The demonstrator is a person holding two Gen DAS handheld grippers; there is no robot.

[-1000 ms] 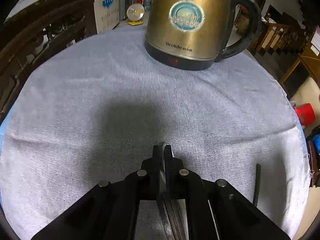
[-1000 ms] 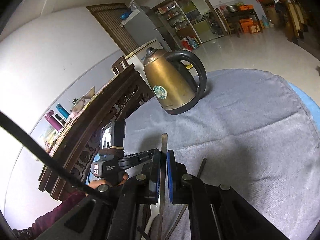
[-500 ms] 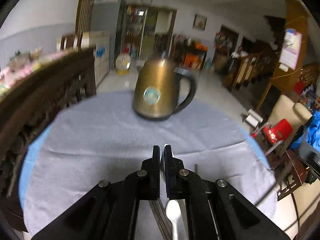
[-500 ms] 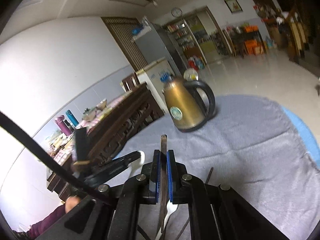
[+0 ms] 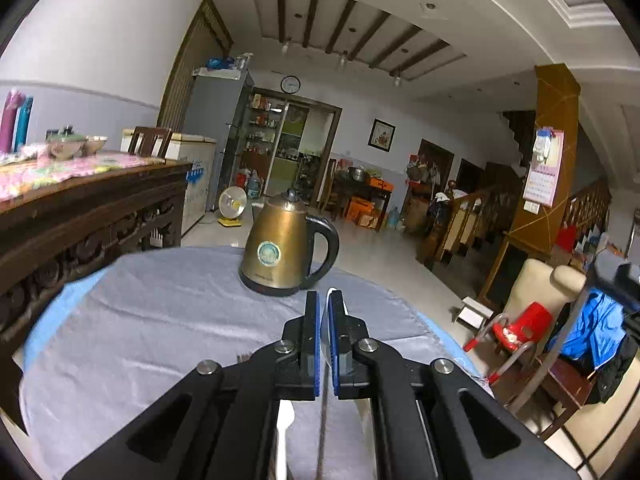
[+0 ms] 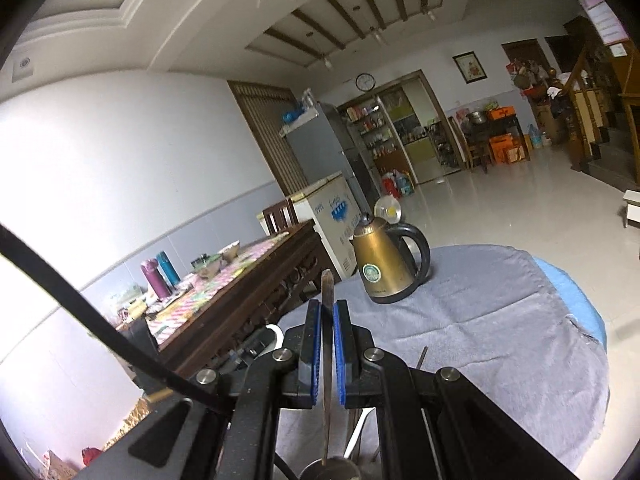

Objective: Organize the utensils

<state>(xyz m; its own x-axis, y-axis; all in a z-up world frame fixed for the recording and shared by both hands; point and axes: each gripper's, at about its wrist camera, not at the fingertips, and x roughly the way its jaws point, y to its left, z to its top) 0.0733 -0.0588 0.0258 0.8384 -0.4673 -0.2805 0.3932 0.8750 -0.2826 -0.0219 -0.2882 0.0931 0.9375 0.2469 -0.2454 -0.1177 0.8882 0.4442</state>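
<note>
Right gripper clamped on metal ladle mid-handle: stiff, slick, bowl-heavy. Left gripper pinching thin utensil handle. Kettle at 12 o'clock.

A brass-coloured electric kettle with a black handle and base stood upright near the far edge of a round table, on a grey cloth over a blue under-layer showing at the rim. Left of the table ran a carved dark wood sideboard carrying bowls, two flasks and a pink patterned cover. Behind it stood a white chest freezer, a grey fridge and a small fan on the floor. A wall clock hung above the doorway. A red plastic chair sat off the table's right edge.
</note>
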